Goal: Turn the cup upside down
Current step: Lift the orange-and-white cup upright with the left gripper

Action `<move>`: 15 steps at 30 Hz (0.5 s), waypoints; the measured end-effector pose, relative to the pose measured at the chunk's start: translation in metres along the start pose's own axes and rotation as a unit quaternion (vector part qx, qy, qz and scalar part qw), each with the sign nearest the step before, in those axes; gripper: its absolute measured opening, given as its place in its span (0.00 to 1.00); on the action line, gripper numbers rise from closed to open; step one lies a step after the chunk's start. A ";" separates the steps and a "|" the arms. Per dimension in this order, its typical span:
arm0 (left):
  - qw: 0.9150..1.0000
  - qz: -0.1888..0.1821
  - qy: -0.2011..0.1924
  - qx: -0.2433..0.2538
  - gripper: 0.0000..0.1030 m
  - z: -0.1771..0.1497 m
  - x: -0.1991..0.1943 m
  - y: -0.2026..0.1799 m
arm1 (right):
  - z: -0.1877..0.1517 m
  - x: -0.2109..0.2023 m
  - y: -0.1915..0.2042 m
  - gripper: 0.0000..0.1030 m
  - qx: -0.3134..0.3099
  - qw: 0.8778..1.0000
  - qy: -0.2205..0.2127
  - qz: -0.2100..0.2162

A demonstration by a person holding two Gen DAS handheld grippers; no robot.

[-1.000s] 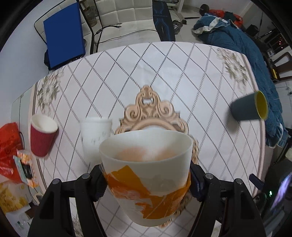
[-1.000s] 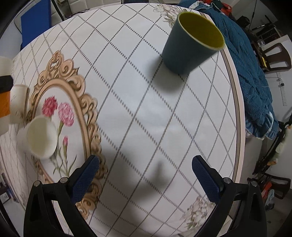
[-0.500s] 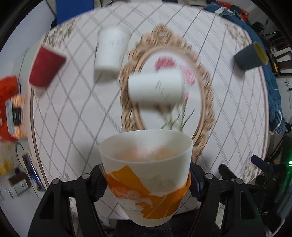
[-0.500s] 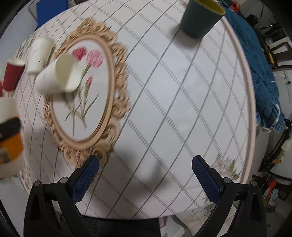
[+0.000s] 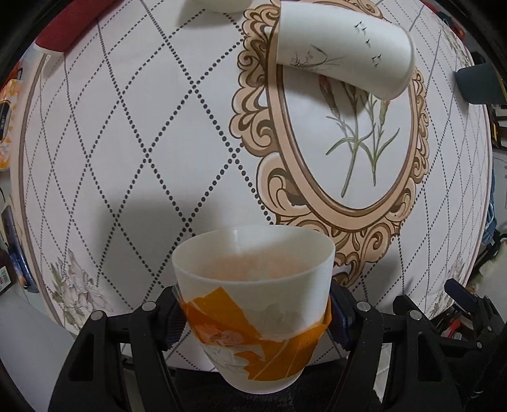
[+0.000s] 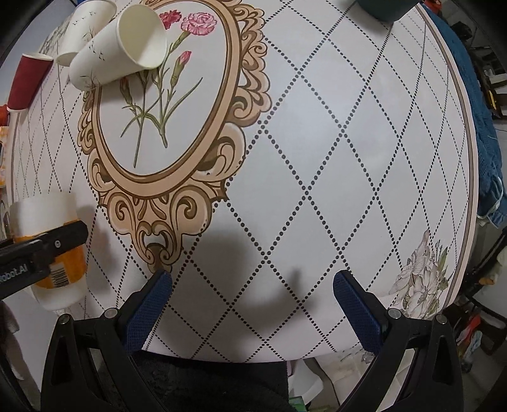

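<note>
My left gripper is shut on a white cup with orange patches, held by its lower body with the mouth pointing down toward the table's near edge. The same cup shows at the far left of the right wrist view, mouth up in the image, clamped by the left gripper's finger. My right gripper is open and empty over the near part of the round table.
A white paper cup lies on its side on the flower medallion, with a second white cup behind it. A red cup stands at the left edge and a dark teal cup at the far right.
Both grippers have tipped downward and come closer to the table; the left one has turned the orange-patched cup over toward the tabletop. The right gripper stays open.
</note>
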State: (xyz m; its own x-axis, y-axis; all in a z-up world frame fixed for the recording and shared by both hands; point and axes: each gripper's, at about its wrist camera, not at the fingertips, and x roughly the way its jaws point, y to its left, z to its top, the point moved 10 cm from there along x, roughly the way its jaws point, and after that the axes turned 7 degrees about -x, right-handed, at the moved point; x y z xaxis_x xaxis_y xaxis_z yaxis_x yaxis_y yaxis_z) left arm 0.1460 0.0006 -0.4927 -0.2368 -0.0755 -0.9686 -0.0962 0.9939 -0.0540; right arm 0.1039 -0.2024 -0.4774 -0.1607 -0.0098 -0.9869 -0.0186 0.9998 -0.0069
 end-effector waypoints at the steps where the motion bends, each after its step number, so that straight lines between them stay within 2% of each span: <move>1: 1.000 0.001 -0.001 0.001 0.68 0.000 0.002 0.000 | 0.001 0.001 0.000 1.00 0.000 1.000 0.001 -0.001; 15: 0.999 0.033 -0.014 0.037 0.70 -0.016 0.041 -0.020 | 0.015 0.002 0.004 1.00 0.003 1.000 0.003 -0.011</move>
State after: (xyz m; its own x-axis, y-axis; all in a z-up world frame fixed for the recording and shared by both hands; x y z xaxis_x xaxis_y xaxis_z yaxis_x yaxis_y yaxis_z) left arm 0.1226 -0.0236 -0.5269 -0.2136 -0.0082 -0.9769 -0.0098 0.9999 -0.0063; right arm 0.1181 -0.1985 -0.4821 -0.1672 -0.0327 -0.9854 -0.0168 0.9994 -0.0303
